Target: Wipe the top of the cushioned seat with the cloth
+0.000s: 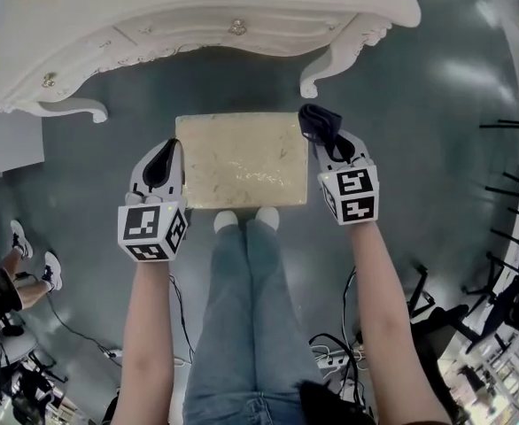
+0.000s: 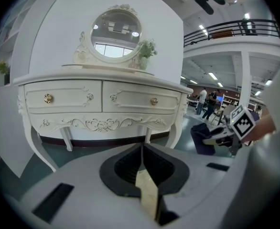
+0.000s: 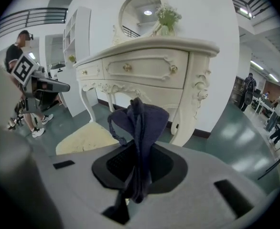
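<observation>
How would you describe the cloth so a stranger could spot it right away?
Start at the white dressing table; in front of it stands the cream cushioned seat. Just off the seat's far right corner, the right tool pinches the cloth. It is the only dark navy, crumpled thing there.

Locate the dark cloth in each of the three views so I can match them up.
Head view: cloth right of centre, clamped in the right gripper, beside the seat's far right corner.
Left gripper view: right side, below mid-height.
Right gripper view: centre, sticking up from between the jaws.
Shared landmark: the white dressing table.
</observation>
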Demonstrator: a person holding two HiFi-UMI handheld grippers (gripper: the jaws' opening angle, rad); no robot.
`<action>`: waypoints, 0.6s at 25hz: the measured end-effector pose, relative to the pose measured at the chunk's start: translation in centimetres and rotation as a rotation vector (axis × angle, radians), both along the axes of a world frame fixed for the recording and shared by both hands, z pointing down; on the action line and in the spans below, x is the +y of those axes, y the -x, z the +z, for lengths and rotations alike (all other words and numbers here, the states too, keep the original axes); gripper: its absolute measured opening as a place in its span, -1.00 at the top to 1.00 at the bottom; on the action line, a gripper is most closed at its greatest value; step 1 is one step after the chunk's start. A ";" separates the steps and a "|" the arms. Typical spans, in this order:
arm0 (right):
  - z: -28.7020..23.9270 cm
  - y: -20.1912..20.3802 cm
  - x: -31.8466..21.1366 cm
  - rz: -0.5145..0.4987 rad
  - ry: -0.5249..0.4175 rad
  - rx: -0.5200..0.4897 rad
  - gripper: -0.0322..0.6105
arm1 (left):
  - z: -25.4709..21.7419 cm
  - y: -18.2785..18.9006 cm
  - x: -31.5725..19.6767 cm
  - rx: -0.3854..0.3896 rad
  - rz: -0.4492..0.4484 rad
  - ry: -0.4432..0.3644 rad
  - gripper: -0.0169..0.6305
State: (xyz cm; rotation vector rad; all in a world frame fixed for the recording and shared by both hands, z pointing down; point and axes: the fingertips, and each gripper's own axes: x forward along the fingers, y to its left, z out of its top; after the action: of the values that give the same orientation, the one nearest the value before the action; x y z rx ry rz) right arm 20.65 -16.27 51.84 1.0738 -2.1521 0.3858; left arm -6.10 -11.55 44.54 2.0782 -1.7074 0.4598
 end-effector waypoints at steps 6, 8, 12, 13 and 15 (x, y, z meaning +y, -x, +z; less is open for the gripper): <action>4.4 -0.5 -1.6 0.006 0.110 0.018 0.75 | 2.8 0.4 -0.3 -0.007 -0.003 0.043 0.91; 5.7 -0.5 -2.0 -0.008 0.145 0.037 0.75 | 3.4 0.4 -0.4 -0.008 0.000 0.054 0.91; 7.8 -0.4 -2.7 -0.045 0.189 0.091 0.75 | 4.0 0.2 -0.5 -0.008 0.009 0.068 0.91; 8.3 -0.4 -2.8 -0.054 0.196 0.109 0.75 | 4.2 0.2 -0.5 -0.008 0.012 0.072 0.91; 9.3 -0.3 -3.1 -0.063 0.206 0.130 0.75 | 4.5 0.1 -0.5 -0.004 0.010 0.078 0.91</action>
State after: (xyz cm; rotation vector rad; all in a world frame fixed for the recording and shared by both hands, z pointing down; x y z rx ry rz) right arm 21.00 -19.37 61.13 0.8889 -1.9781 0.4831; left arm -6.16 -12.03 49.04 2.0325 -1.6550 0.5263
